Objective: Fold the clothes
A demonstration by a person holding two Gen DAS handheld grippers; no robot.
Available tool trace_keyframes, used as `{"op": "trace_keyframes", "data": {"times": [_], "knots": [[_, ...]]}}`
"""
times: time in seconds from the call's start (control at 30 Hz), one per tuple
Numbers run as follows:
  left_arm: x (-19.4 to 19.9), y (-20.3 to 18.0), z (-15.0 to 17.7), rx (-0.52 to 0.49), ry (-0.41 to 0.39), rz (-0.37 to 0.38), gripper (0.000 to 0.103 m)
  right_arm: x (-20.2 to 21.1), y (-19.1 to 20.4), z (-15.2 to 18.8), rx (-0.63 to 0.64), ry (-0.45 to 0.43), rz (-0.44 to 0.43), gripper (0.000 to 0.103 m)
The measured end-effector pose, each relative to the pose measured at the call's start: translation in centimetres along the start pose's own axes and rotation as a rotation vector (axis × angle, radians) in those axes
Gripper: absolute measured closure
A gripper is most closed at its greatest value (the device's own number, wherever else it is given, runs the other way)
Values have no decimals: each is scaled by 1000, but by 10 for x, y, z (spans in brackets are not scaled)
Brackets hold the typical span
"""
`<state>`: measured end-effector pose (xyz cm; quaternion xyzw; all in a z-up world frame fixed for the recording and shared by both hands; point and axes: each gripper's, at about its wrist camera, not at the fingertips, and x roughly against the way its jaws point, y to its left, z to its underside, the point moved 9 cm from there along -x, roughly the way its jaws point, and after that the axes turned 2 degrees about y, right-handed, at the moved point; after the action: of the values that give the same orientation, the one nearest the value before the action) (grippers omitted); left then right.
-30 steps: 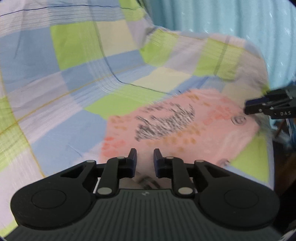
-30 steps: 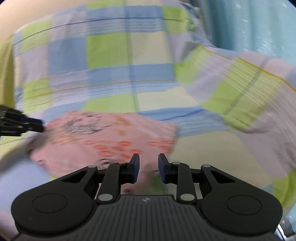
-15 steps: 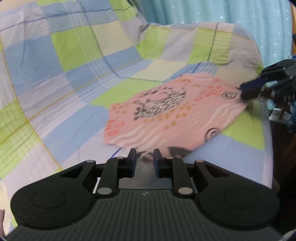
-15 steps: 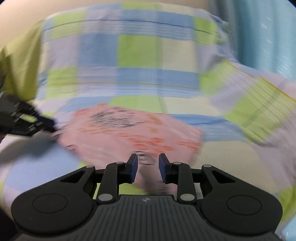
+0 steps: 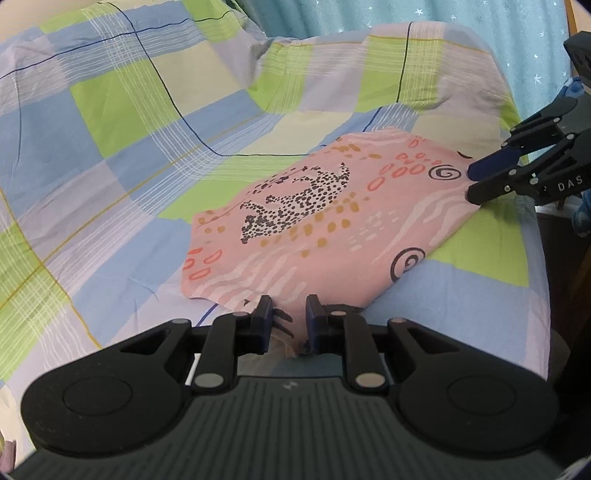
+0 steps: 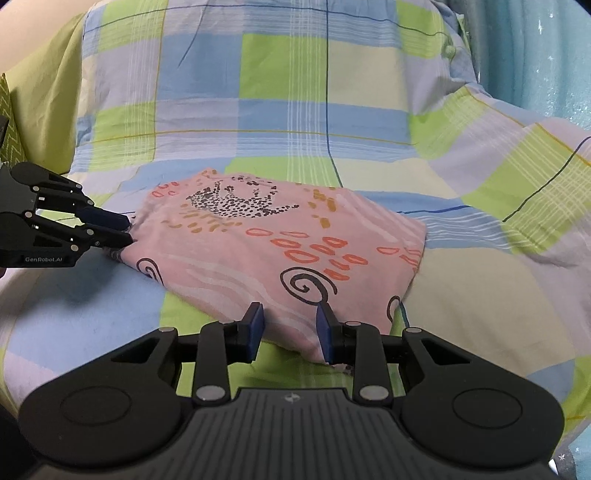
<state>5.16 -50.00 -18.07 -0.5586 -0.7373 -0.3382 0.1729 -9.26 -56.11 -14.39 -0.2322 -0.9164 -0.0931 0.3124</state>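
Note:
A pink patterned garment [image 5: 314, 229] lies folded flat on the checked bedsheet [image 5: 110, 166]. Its near edge runs between the fingers of my left gripper [image 5: 288, 319], which is shut on the cloth. At the right of that view my right gripper [image 5: 474, 182] pinches the garment's other corner. In the right wrist view the garment [image 6: 266, 251] spreads ahead, and my right gripper [image 6: 290, 326] is shut on its near hem. My left gripper [image 6: 129, 230] bites the left corner there.
The green, blue and lilac sheet [image 6: 280, 110] rises in folds behind the garment. A teal curtain [image 5: 461, 22] hangs at the back right. The bed's edge [image 5: 543, 258] drops off to a dark area on the right of the left wrist view.
Both grippers have shifted across the bed with the garment's edge in them. The cloth, blurred and rumpled before, now lies flat and spread on the sheet.

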Motion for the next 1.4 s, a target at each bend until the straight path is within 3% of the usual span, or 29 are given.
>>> {"op": "trace_keyframes", "data": {"times": [0.13,0.33,0.4,0.5,0.7,0.87,1.13,1.4], "knots": [[0,0,0,-6,1,-2,87,3,-1,2,10,4,12,74],[3,-2,0,-67,-2,-15,85,8,-4,7,46,17,85,64],[11,-5,1,-149,-17,-62,67,13,-2,6,70,0,101,64],[25,-19,3,-302,-54,-94,60,20,12,4,176,-38,115,61],[21,-72,3,-554,-98,-33,49,10,48,5,424,-43,124,55],[-3,-83,-18,-568,-115,-8,50,-6,71,5,601,-35,132,50],[-11,-70,-24,-609,-103,-7,49,-29,102,4,736,-52,105,41],[-10,-63,-19,-620,-97,-32,51,-49,89,-12,800,-53,159,42]]}}
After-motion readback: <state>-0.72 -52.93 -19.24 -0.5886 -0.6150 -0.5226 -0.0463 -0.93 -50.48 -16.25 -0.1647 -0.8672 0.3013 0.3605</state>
